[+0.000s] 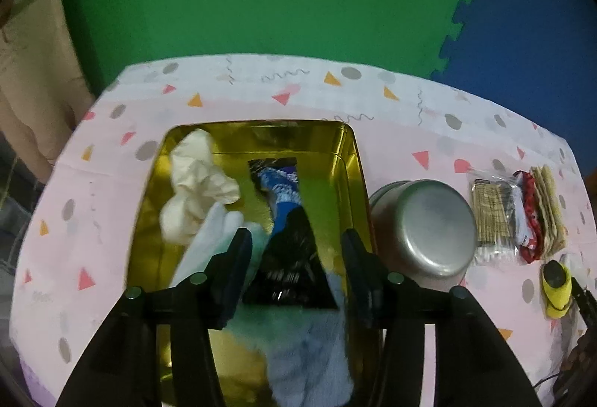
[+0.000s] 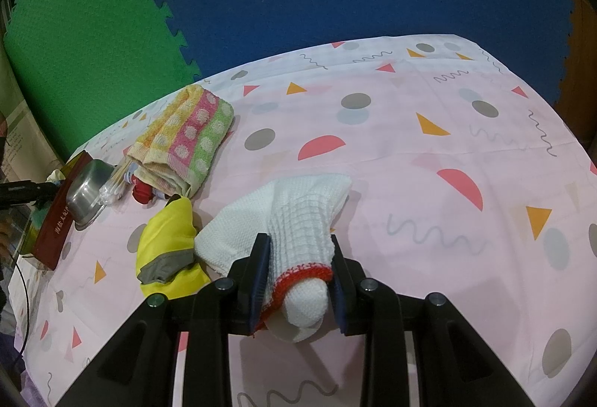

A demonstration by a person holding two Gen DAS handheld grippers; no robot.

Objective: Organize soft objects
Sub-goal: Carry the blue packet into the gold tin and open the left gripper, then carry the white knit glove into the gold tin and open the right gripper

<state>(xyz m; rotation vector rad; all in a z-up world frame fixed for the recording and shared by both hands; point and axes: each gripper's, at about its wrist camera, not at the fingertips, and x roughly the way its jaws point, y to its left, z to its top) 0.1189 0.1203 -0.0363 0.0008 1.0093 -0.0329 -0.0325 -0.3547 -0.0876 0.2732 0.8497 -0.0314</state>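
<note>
A gold tin (image 1: 347,160) on the table holds a cream cloth (image 1: 197,179), a white cloth (image 1: 212,239), a blue patterned sock (image 1: 280,190), a black packet (image 1: 294,265) and a light blue fluffy cloth (image 1: 309,351). My left gripper (image 1: 294,257) is open above the tin, its jaws either side of the black packet. My right gripper (image 2: 296,261) is shut on a white knit glove with a red cuff (image 2: 298,220). A white mesh cloth (image 2: 238,224) lies under the glove. A yellow pouch (image 2: 168,239) lies to its left; it also shows in the left wrist view (image 1: 558,287).
An upturned steel bowl (image 1: 429,224) stands right of the tin, also in the right wrist view (image 2: 87,194). A cotton swab packet (image 1: 492,216) and a folded dotted towel (image 2: 183,142) lie beyond. The tin's dark red side (image 2: 56,220) shows at the left.
</note>
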